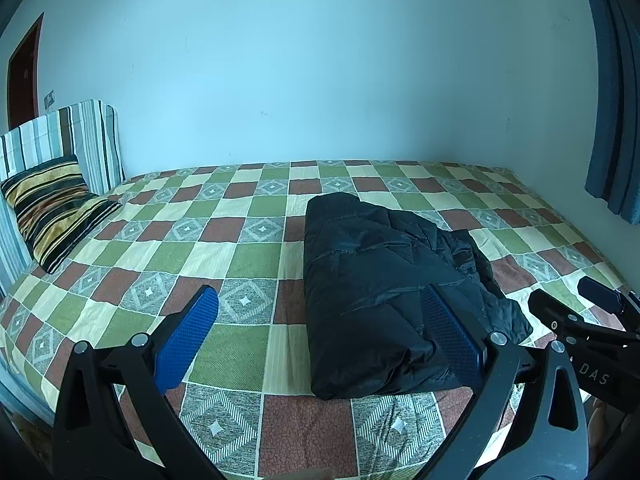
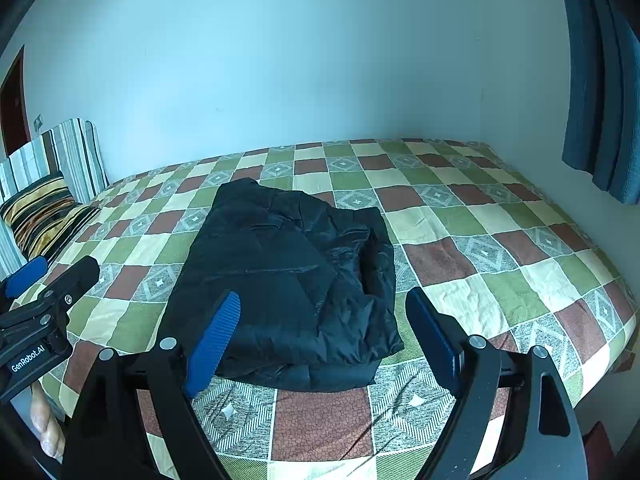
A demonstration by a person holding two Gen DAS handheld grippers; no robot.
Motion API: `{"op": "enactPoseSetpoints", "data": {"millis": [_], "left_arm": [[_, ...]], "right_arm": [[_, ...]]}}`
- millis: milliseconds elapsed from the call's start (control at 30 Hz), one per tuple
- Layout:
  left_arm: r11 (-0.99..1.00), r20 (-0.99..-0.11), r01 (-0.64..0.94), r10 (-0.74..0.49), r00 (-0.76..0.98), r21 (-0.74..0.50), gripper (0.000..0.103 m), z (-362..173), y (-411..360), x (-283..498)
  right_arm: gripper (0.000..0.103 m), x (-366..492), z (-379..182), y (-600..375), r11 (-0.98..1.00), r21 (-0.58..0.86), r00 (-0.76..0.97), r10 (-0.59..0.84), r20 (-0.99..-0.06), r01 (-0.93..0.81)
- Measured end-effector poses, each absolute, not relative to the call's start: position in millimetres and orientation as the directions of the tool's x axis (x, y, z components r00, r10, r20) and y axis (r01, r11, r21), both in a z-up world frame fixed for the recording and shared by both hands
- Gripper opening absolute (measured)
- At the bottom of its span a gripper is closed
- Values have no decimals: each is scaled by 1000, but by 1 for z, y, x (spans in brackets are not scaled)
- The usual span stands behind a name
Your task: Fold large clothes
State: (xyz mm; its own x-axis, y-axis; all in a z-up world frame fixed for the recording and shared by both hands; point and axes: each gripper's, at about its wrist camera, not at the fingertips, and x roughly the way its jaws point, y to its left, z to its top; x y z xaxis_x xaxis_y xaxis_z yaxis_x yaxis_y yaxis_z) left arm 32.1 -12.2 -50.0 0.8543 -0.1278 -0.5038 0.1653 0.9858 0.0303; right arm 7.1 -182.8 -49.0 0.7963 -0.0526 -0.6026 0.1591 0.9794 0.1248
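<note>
At the centre of the frame, on the checked bedspread [image 2: 500, 264], the black padded jacket [image 2: 296, 280] lies folded into a bundle, my left gripper [image 1: 320, 336] and right gripper [image 2: 324, 332] both spread wide and empty above its near edge, so the folding looks nearly finished, perhaps needing one last tidy.

Folded black jacket [image 1: 384, 292] on checkered bedspread [image 1: 160, 248]; left claw [image 1: 320, 332] agape.

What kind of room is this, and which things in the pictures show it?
Most likely a bedroom in a home. A large bed with a checked cover fills the room, a striped pillow leans at its head, and a blue curtain hangs at the right. A folded black jacket lies on the bed.
</note>
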Motion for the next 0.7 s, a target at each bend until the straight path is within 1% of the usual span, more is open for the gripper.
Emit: {"op": "enactPoseSetpoints", "data": {"millis": [167, 367, 400, 500, 633, 700], "left_arm": [[985, -512, 174, -147, 846, 4, 101, -52, -10, 35], [990, -527, 143, -122, 841, 0, 101, -59, -8, 39], [992, -536, 123, -102, 838, 3, 101, -61, -7, 40], [992, -541, 128, -95, 835, 23, 101, -64, -8, 43], [993, -524, 107, -61, 850, 58, 101, -68, -7, 50], [992, -543, 104, -51, 838, 68, 101, -73, -5, 59]], "right_arm": [[84, 9, -50, -183, 981, 118, 793, -50, -607, 153], [84, 12, -53, -183, 981, 116, 787, -50, -614, 153], [84, 13, -53, -184, 981, 117, 787, -50, -615, 154], [84, 15, -56, -184, 981, 119, 784, -46, -619, 151], [84, 20, -59, -186, 981, 118, 780, -46, -625, 152], [84, 23, -61, -189, 980, 122, 778, -47, -627, 157]]}}
